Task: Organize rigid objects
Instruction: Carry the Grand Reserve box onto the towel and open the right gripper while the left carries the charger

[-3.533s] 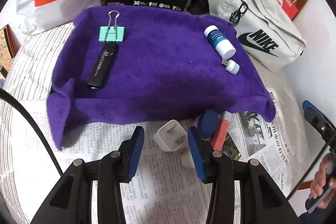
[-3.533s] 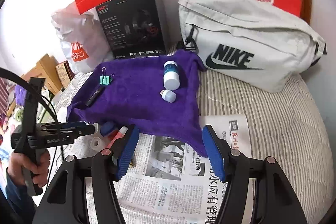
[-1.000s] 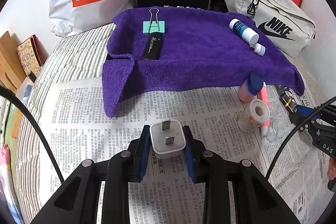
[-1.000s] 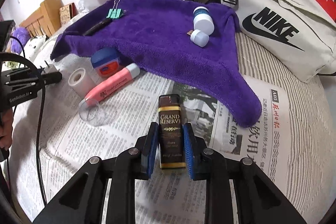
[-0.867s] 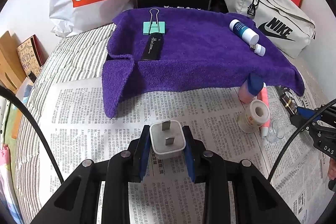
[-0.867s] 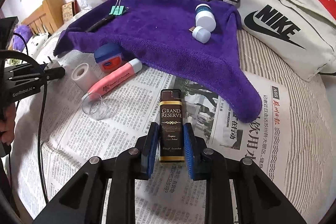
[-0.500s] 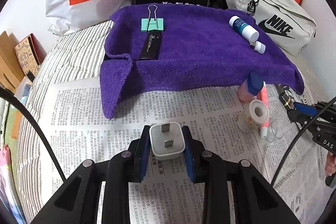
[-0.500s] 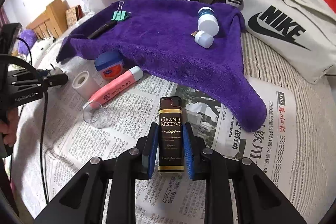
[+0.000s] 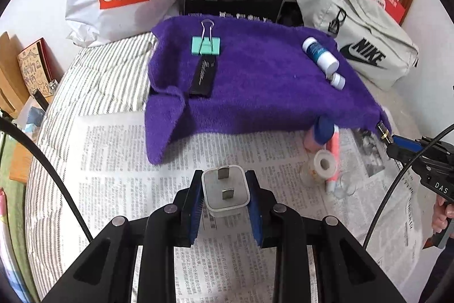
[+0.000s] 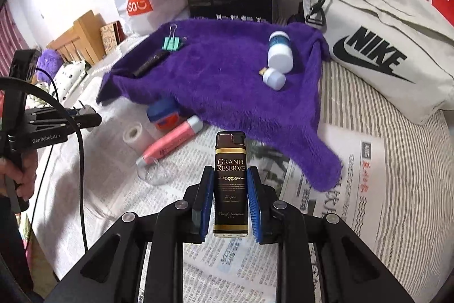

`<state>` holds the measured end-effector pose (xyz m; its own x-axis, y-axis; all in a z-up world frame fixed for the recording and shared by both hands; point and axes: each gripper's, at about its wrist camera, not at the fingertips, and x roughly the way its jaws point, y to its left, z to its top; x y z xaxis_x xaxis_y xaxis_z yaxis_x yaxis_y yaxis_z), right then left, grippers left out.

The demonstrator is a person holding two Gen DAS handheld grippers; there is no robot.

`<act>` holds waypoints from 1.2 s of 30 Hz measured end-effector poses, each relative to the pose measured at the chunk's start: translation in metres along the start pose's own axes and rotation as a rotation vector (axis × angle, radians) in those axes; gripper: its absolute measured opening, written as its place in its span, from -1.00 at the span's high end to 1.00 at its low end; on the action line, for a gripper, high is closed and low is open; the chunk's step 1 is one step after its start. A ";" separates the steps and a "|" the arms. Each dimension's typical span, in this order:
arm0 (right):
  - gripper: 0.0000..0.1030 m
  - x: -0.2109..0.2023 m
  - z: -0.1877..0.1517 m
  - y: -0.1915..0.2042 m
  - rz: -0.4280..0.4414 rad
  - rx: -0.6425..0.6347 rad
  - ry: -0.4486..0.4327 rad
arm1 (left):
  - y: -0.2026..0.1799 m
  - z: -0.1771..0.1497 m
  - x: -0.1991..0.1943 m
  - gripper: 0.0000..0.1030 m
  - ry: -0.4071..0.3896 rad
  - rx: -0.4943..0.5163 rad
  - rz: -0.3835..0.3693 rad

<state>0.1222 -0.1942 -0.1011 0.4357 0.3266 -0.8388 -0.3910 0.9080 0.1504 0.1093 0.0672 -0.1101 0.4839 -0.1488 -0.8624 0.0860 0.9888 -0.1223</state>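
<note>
Both jaws grip cargo above the newspaper point(image 9: 119, 155), left gripper point(image 9: 225, 195) a charger point(image 9: 225, 189), right gripper point(image 10: 230, 195) a lighter point(image 10: 230, 178); four items sit on the purple towel point(image 9: 269, 81), several still wait below.

Right gripper point(image 10: 230, 196) clamped on black lighter point(image 10: 230, 183) marked GRAND RESERVE, held above newspaper point(image 10: 249, 254). Purple towel point(image 10: 227, 81) ahead, carrying green binder clip point(image 10: 171, 43), black stick point(image 10: 150, 63), white bottle point(image 10: 280, 53) and small white cap point(image 10: 273, 79). Beside towel edge: blue-lidded jar point(image 10: 166, 115), pink tube point(image 10: 170, 142), tape roll point(image 10: 133, 134). Left gripper point(image 10: 85, 115) at far left, gripping a pronged plug point(image 10: 82, 108).
</note>
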 end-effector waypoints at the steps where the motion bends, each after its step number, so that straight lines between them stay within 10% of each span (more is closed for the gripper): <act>1: 0.55 -0.001 0.004 -0.001 0.000 -0.002 -0.004 | 0.001 0.003 -0.002 0.48 -0.003 -0.001 -0.005; 22: 0.55 0.049 0.093 -0.012 -0.009 -0.126 0.021 | 0.018 0.059 0.002 0.48 -0.043 0.001 -0.014; 36: 0.55 0.102 0.091 -0.013 -0.046 -0.169 0.143 | 0.024 0.072 0.018 0.48 -0.043 -0.010 -0.039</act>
<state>0.2455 -0.1485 -0.1405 0.3415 0.2342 -0.9102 -0.5086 0.8605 0.0306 0.1829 0.0873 -0.0928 0.5170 -0.1878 -0.8351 0.0971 0.9822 -0.1608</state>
